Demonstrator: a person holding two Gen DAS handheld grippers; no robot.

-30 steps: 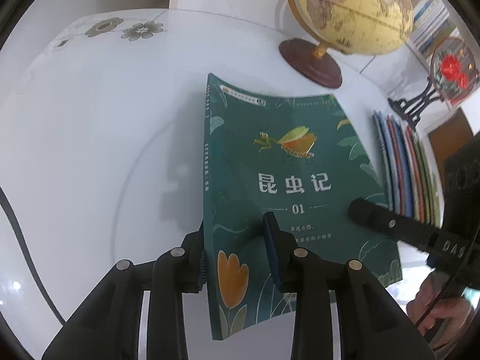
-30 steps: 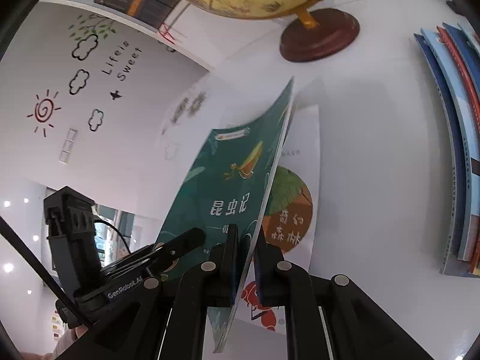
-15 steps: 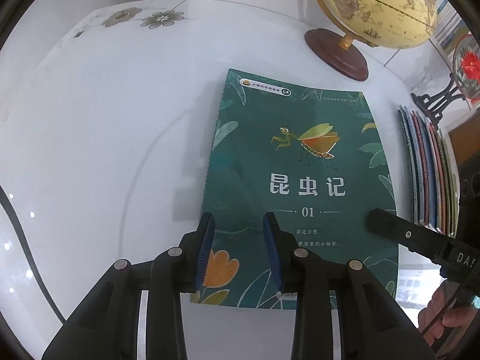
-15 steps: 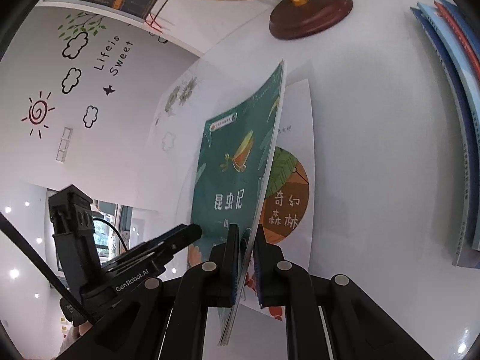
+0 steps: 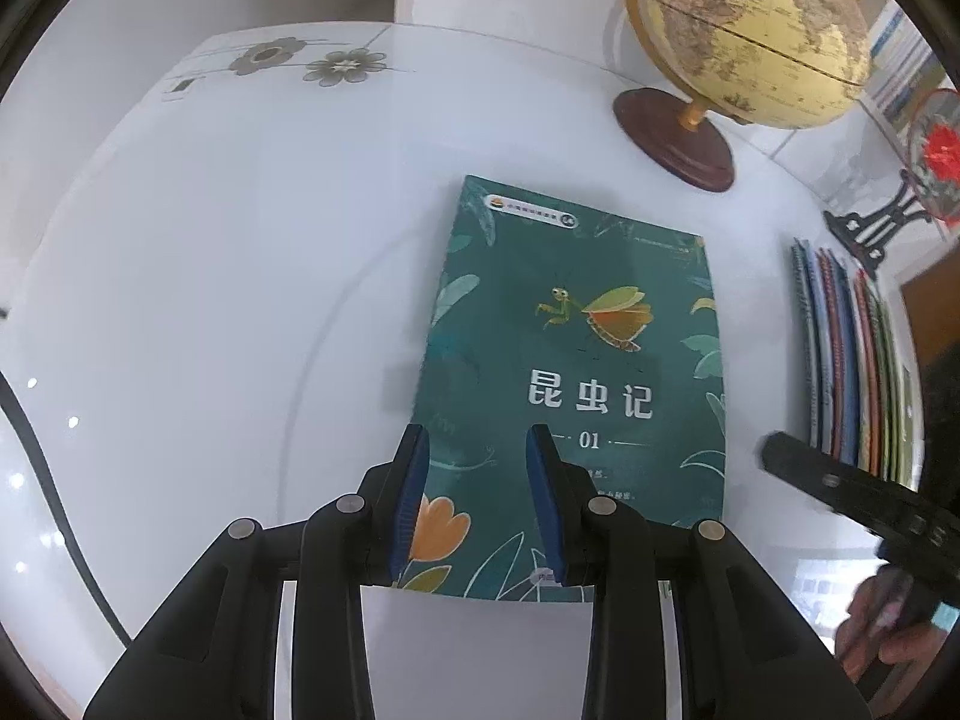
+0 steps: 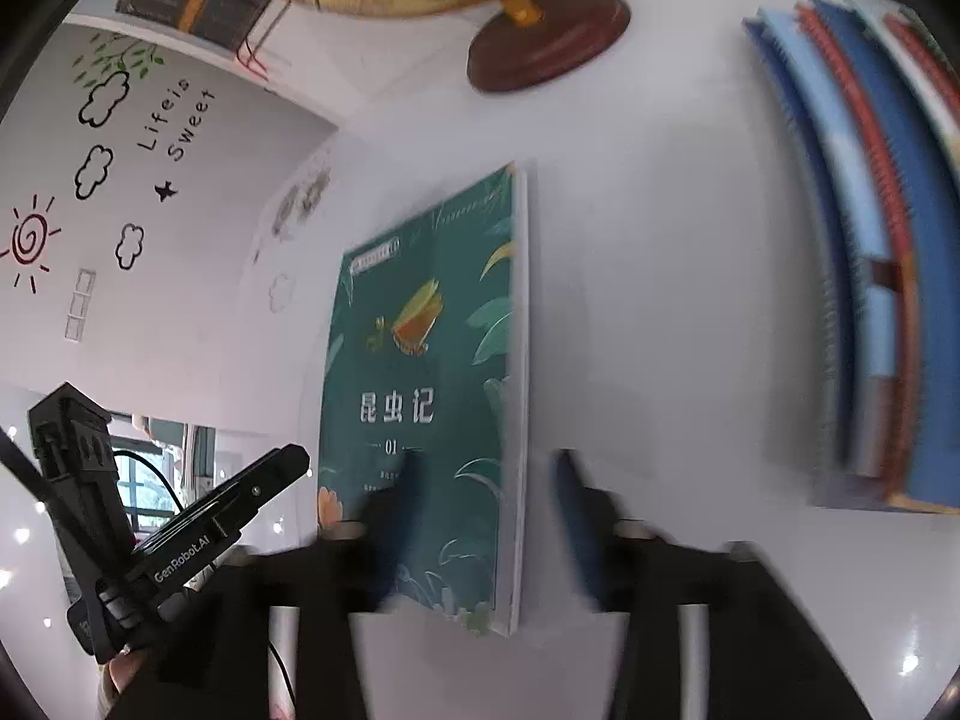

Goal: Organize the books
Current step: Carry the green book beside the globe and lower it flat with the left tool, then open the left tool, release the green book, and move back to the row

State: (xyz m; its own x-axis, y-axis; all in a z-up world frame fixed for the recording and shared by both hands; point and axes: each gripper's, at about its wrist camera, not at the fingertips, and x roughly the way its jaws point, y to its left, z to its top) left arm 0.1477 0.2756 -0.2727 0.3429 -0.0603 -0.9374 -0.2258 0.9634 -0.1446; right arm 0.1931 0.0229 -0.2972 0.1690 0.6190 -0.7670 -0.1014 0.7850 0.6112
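Green book [image 5: 576,384] now lying flat, released. Right gripper [image 6: 486,516] just sprung apart, book edge loose between fingers. Left gripper [image 5: 477,504] part-spread above cover, pinching nothing.

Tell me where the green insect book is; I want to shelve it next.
The green insect book lies flat on the white table in the left wrist view, near the globe, with the row of spiral notebooks to its right.

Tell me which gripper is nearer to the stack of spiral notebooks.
Right. The right gripper, jaws just opened and straddling the green book's edge, sits between that book and the spiral notebooks. The left gripper hovers at the book's far side.
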